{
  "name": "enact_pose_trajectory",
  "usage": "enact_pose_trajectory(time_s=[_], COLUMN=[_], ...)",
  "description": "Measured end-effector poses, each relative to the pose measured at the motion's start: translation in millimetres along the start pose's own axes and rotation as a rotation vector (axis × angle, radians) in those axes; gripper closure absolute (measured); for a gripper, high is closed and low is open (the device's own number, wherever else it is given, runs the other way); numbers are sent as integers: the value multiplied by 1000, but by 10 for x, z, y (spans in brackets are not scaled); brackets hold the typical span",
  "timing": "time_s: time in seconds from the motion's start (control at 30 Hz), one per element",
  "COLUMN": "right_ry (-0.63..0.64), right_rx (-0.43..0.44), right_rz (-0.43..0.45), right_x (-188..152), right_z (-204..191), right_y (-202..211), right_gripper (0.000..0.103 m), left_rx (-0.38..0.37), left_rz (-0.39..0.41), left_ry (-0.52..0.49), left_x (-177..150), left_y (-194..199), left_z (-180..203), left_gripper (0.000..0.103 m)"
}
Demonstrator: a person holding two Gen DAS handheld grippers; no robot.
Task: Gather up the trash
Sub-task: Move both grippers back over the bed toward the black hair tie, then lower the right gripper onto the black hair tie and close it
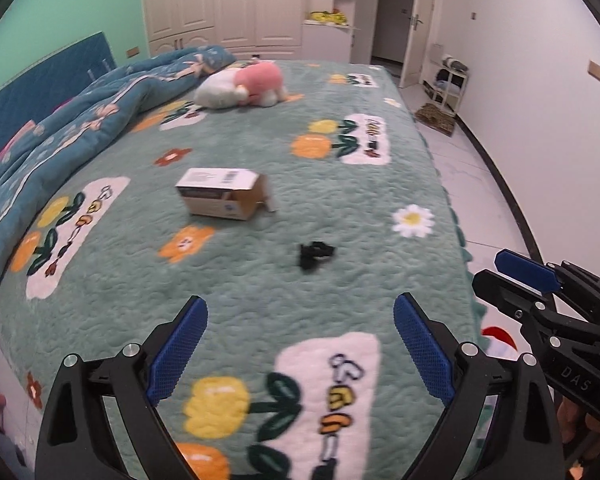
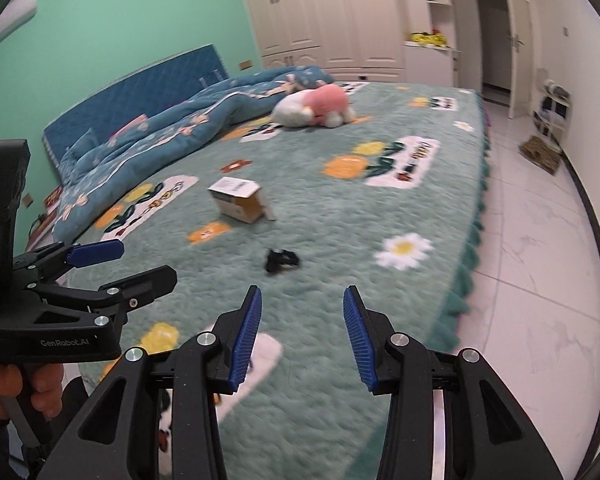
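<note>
Cardboard box (image 1: 223,193) lies on its side mid-bed, open end right. Black crumpled scrap (image 1: 315,255) sits near it, closer to me, on the green floral bedspread (image 1: 340,208). My left gripper (image 1: 300,344) is wide open and empty; my right gripper (image 2: 302,336) is partly open and empty. Both hover over the bed's near end. Pink plush (image 1: 244,86) lies far back by the blue duvet (image 1: 80,120).

A bedroom in a home: a wide bed (image 1: 260,280) under a green flower-patterned cover, a rumpled blue quilt (image 1: 80,120) against a padded blue headboard (image 2: 140,96), and a pink-and-white soft toy (image 1: 244,86). Tall cream wardrobes (image 1: 220,4) line the far wall beside a doorway (image 1: 392,12); what looks like a small shelf rack (image 1: 450,84) stands on the pale tiled floor (image 2: 540,260).
</note>
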State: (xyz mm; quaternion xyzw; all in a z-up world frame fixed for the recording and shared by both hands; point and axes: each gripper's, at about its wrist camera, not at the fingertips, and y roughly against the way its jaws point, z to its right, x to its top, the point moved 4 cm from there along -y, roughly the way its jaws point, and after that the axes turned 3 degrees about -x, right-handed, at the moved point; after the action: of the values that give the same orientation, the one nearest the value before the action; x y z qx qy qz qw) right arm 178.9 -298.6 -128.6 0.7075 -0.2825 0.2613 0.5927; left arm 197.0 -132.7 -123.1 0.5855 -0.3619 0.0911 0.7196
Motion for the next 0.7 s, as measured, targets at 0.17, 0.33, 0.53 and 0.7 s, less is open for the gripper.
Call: enact_pose_trajectory(time_s=[0.17, 0.33, 0.53, 0.7], right_ry=[39, 62, 74, 87], right_rx=[26, 39, 51, 59], right_rz=[-35, -70, -113, -149], right_x=[123, 235, 321, 331], right_z=[-229, -321, -338, -323], right_y=[-282, -613, -1027, -1323], right_gripper=[60, 60, 60, 60], left_rx=[9, 14, 12, 9], left_rz=[-16, -42, -76, -88], left_ry=[40, 63, 76, 90], left_x=[23, 54, 130, 200], left_y=[-113, -308, -585, -770], left_z=[-279, -472, -618, -719], left_gripper=[10, 10, 10, 10])
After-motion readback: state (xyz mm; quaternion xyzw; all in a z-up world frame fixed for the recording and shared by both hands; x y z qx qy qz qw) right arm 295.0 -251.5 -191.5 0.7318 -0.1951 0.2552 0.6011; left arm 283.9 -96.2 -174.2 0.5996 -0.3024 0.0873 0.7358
